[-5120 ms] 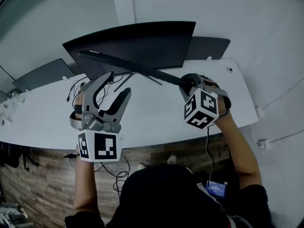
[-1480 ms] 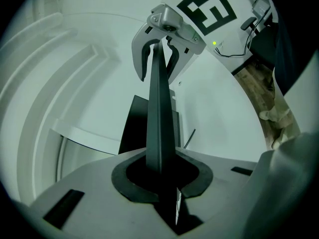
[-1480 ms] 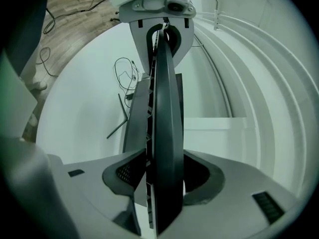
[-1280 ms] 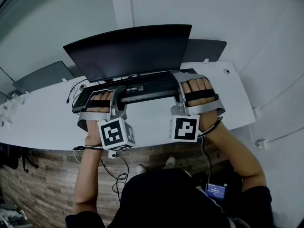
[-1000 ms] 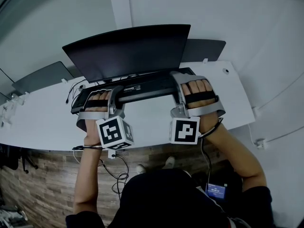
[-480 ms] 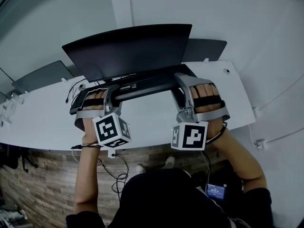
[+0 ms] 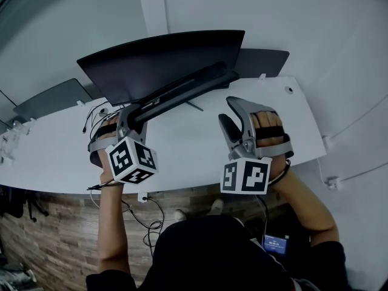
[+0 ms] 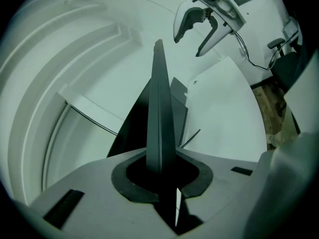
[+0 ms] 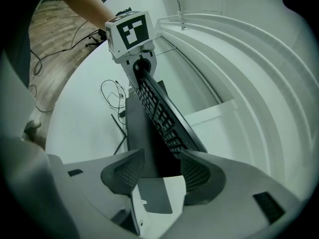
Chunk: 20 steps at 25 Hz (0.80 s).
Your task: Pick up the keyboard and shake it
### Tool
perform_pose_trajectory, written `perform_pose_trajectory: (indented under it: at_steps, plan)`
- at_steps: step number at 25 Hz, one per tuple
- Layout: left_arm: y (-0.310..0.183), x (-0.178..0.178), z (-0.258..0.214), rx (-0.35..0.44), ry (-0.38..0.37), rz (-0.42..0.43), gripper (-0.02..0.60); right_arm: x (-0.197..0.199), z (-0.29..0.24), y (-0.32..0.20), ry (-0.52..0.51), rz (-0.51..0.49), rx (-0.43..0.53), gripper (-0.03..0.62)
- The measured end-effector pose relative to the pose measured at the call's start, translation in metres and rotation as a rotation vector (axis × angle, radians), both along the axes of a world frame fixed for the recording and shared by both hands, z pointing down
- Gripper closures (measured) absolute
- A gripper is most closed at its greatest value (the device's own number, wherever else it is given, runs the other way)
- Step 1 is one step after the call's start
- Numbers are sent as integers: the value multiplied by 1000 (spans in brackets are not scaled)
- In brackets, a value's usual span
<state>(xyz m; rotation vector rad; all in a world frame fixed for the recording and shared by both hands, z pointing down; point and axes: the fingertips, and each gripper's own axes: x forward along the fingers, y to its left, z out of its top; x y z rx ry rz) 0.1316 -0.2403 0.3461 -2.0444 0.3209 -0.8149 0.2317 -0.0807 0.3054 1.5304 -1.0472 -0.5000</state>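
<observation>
Left tool (image 7: pixel 131 113) is clamped on the left end of the keyboard (image 7: pixel 182 91). You have it off the table (image 7: pixel 188 153), slanting up across the front of the monitor (image 7: pixel 163 56), far end highest. Right tool (image 7: pixel 225 110) has its jaws apart and grips nothing, near the keyboard's free end but clear of it. Pickup looks done, one-handed; the shaking looks left to do or only partly done. Room: the keyboard seems close to the monitor face, so swing toward yourself, not back. Table underneath is mostly bare, with cables (image 7: pixel 94 115) by your left hand. Front table edge lies just under both wrists.
</observation>
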Motion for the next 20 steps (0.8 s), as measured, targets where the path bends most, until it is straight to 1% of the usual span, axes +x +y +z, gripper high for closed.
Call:
perform_pose_trajectory:
  at_steps: [5,7,11,15,20]
  plan:
    - [-1,-2,-1,-52,37,-1,499,4,4,-5,-42,12,18,372]
    - [1,-2,-3,-83,60,6,499,4,7,-8,-73,10,23,372]
    - [6,-1,-11,-162,124,25,499,2,10,-15,-164,-11,29,372]
    - [10,0,-21,-229,186,42,499,-4,17,-20,-294,-40,32,372]
    - [15,1,-27,-325,248,74,499,-6,22,-25,-394,-62,47,372]
